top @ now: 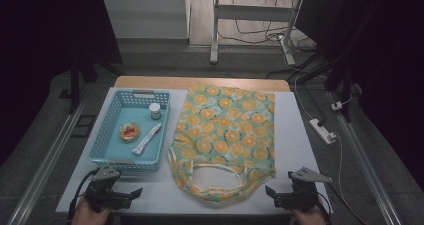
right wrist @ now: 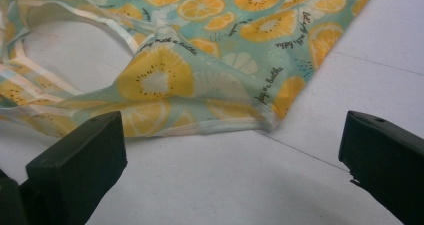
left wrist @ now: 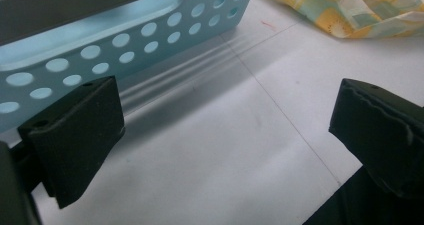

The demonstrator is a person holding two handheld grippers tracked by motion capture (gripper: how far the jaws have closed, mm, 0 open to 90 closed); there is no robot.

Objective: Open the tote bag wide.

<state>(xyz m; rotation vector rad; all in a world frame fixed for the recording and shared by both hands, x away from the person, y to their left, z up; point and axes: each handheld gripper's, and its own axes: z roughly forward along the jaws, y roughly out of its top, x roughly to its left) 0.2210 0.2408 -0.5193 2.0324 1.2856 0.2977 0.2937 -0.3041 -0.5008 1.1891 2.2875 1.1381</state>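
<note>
Room: dim, grey floor, a white-legged desk frame [top: 250, 20] beyond, cables and a white power strip [top: 322, 131] at right.
Surface: flat white rectangular board [top: 295, 135], smooth and matte, with a wooden edge at the far side.
Bag: soft teal cloth tote printed with orange slices [top: 227, 135], lying flat mid-surface, handles toward the person.
Basket: light-blue perforated plastic basket [top: 112, 157], just left of the bag.
Contents: white tube [top: 147, 138], round yellow-rimmed container [top: 129, 132], small white-capped jar [top: 155, 111].
Left gripper [top: 131, 195]: black jaws spread, empty, near the basket's front wall.
Right gripper [top: 272, 194]: jaws spread, empty, by the bag's corner.
</note>
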